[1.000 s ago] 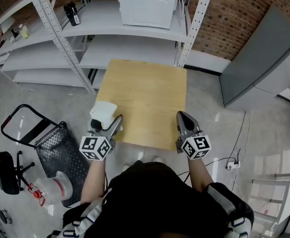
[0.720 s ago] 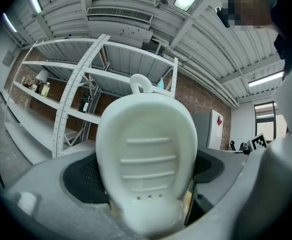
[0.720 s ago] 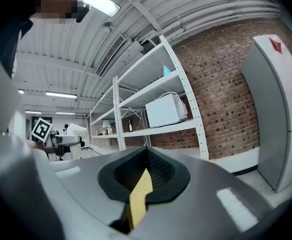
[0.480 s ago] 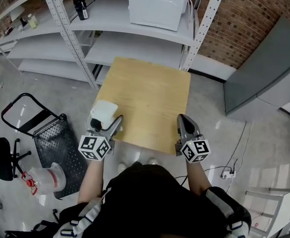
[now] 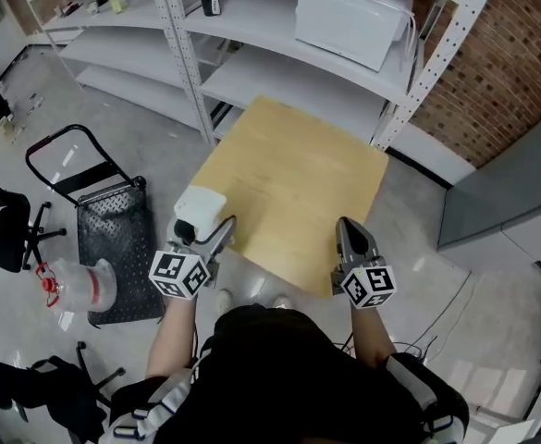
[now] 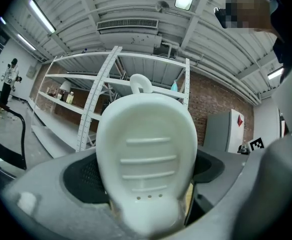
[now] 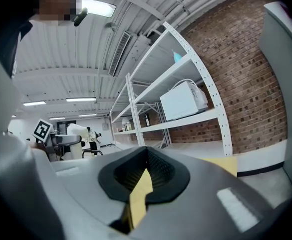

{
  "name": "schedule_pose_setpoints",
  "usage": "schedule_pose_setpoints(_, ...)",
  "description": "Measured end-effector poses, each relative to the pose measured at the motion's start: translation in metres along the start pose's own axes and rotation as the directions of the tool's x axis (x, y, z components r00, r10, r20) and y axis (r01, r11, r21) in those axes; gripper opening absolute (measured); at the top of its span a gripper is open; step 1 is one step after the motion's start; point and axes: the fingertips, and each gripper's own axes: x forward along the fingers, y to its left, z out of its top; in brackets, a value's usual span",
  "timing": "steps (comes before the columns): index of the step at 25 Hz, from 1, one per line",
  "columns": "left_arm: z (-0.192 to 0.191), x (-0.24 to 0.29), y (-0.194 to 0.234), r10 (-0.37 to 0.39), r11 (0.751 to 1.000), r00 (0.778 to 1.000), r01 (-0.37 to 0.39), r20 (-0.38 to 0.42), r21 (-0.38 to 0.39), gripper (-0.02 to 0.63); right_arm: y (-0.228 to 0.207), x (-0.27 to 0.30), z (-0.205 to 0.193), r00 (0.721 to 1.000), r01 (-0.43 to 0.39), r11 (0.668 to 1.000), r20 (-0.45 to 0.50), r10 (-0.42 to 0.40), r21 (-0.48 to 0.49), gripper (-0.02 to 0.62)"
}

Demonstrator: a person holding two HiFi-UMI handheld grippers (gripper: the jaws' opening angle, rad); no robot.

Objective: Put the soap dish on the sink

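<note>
A white oval soap dish (image 5: 199,206) with ribs inside stands between the jaws of my left gripper (image 5: 205,227), which is shut on its sides. In the left gripper view the soap dish (image 6: 146,154) fills the middle and hides most of what lies ahead. The dish hangs over the near left corner of a wooden table (image 5: 298,174). My right gripper (image 5: 350,233) is held level at the table's near right edge, its jaws together with nothing in them; in its own view the right gripper (image 7: 145,173) shows only a sliver of tabletop. No sink is in view.
Metal shelving (image 5: 252,54) with a white box-shaped appliance (image 5: 353,12) stands behind the table. A black hand truck (image 5: 104,220), a plastic jug (image 5: 76,285) and an office chair (image 5: 6,229) are on the floor at left. A grey cabinet (image 5: 510,192) is at right.
The whole scene has swung in the head view: table and shelving now lie rotated and shifted right, more floor shows at left. Both grippers keep their pose, the dish still held.
</note>
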Motion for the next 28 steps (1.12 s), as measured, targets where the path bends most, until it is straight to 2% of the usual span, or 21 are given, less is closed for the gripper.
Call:
schedule_pose_setpoints(6, -0.001, -0.015, 0.008, 0.069, 0.997, 0.998, -0.069, 0.003, -0.027, 0.476, 0.003, 0.011, -0.003, 0.999, -0.053, 0.998, -0.009, 0.054, 0.019, 0.006)
schedule_pose_setpoints(14, 0.008, -0.040, 0.030, 0.108, 0.994, 0.994, -0.108, 0.019, -0.016, 0.476, 0.024, 0.026, -0.007, 0.997, -0.076, 0.997, -0.021, 0.076, 0.027, 0.006)
schedule_pose_setpoints(21, 0.028, -0.077, 0.069, 0.177, 0.984, 0.982, -0.176, 0.061, -0.018, 0.476, 0.076, 0.064, -0.001, 0.987, -0.161, 0.987, -0.011, 0.161, 0.015, 0.006)
schedule_pose_setpoints(28, 0.035, -0.118, 0.102, 0.238, 0.971, 0.966, -0.235, 0.099, -0.044, 0.476, 0.127, 0.090, -0.013, 0.969, -0.245, 0.969, -0.030, 0.246, 0.015, 0.006)
